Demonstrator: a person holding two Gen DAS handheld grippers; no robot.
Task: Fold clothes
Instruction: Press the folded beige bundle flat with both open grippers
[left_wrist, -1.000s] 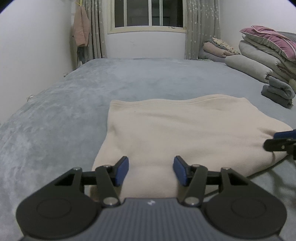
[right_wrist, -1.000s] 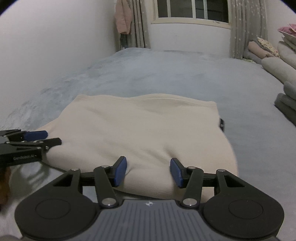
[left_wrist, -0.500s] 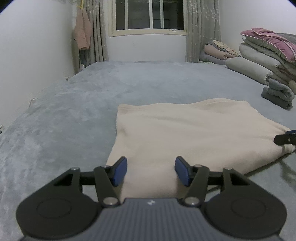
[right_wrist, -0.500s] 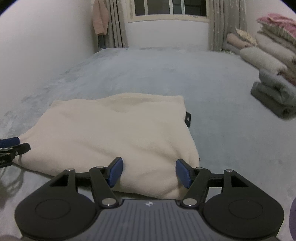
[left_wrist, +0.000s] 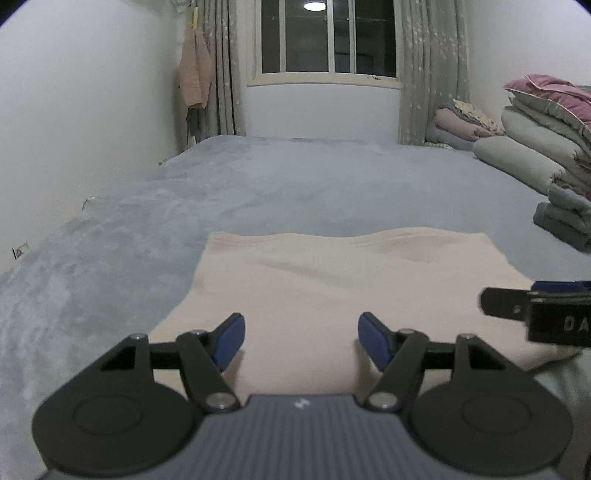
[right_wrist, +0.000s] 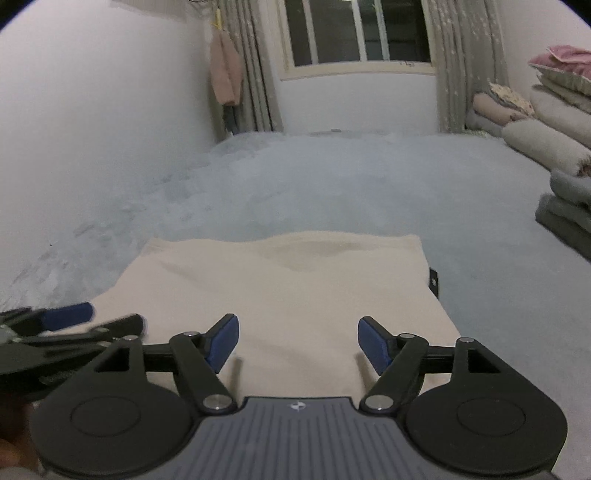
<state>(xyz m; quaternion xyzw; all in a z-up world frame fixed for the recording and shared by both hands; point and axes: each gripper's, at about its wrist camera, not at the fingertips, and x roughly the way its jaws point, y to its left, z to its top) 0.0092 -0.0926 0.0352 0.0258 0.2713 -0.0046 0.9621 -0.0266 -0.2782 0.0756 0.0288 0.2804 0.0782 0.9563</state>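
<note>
Both sets of jaws have spread since the earlier frames, and the left gripper (left_wrist: 301, 338) has shifted so the right gripper (left_wrist: 532, 310) now juts in at its three o'clock, closer than before. Starting at nine o'clock in the right wrist view, the left tool's fingers hang over the near left corner of the cream garment (right_wrist: 288, 288). It lies flat, already doubled over, on the grey bedspread (right_wrist: 332, 184), square ahead of both cameras at twelve o'clock. Each gripper's jaws are opening with nothing pinched between them (only cloth below). The right gripper (right_wrist: 298, 339) hovers over the near hem.

It looks like soft, thick fleece: light, limp, not slippery, likely to sag and drag on the plush cover. Best hold, I judge, is the two near corners, pinching all layers together. At three o'clock a stack of folded bedding (left_wrist: 546, 147) sits well apart.
</note>
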